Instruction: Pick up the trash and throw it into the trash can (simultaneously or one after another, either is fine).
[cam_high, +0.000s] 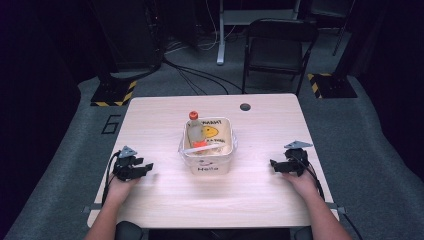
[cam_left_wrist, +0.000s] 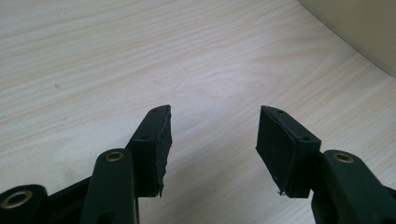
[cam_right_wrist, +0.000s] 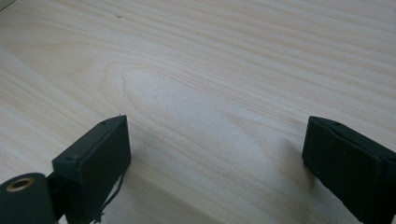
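We see a black folding chair (cam_high: 280, 45) and floor cables beyond the wooden table (cam_high: 165, 107). At the table's middle sits a clear tub (cam_high: 209, 150) marked "Hello", and in it a bottle (cam_high: 196, 131) with an orange cap lies tilted, cap towards the far side (other print there is unreadable). Our left gripper (cam_high: 148, 166) and right gripper (cam_high: 272, 163) rest either side, well apart from it, jaws spread with nothing between them.
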